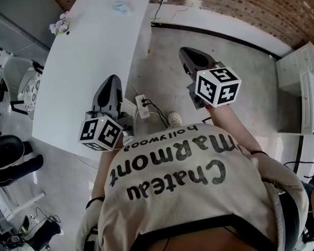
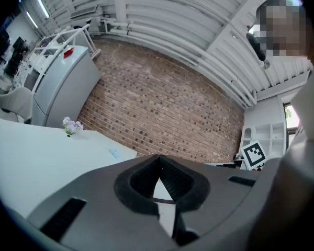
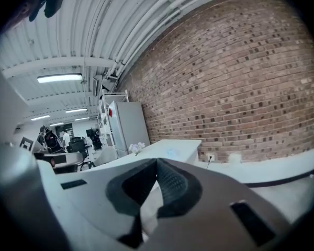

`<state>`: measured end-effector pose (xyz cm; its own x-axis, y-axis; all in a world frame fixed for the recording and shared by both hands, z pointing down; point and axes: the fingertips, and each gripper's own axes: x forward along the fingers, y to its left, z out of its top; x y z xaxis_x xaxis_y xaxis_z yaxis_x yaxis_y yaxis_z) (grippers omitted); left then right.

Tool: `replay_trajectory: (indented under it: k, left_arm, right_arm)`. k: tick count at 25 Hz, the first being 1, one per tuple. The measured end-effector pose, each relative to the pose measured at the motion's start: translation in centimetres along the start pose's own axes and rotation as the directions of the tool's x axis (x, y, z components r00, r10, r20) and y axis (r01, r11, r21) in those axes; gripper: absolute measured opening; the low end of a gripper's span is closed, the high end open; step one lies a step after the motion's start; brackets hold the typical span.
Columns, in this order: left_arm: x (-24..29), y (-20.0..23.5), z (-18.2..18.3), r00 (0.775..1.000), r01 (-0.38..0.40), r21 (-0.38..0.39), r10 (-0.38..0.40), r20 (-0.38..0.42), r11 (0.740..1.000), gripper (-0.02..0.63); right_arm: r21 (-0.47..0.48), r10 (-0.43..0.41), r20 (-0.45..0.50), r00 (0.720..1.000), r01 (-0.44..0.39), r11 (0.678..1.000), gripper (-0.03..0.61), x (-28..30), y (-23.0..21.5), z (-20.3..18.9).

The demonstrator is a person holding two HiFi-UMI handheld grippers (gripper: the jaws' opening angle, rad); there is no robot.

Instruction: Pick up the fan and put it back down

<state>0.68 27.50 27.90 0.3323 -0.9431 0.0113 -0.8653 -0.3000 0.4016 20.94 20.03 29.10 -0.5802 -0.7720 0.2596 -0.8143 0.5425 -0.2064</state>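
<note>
Tools both closed, empty, left tool (image 1: 112, 80), right tool (image 1: 189, 51), one table (image 1: 94, 46), perhaps one posy (image 1: 60, 25)

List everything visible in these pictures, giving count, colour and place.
table: one, white, left, ahead of the person
flowers: one bunch, pale purple, table's far left edge
small object: one, pale blue, table's far end, unidentifiable
power strip: one, white, floor beside table
brick wall: one, red-brown, far side
cabinet: one, white, right
chair: one, black, lower left
left tool: one, grey, shut, empty, over table's near edge
right tool: one, grey, shut, empty, over floor
</note>
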Motion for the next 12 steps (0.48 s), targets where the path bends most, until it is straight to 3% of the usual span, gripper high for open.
replay_trajectory:
  k: [12]
  left_arm:
    - [9.3, -1.0, 0.3, 0.998, -0.058, -0.012, 0.058, 0.036, 0.998, 0.002]
  right_arm:
    - [-0.007, 0.084, -0.006, 0.996, -0.084, 0.996, 0.003, 5.8, -7.7, 3.9]
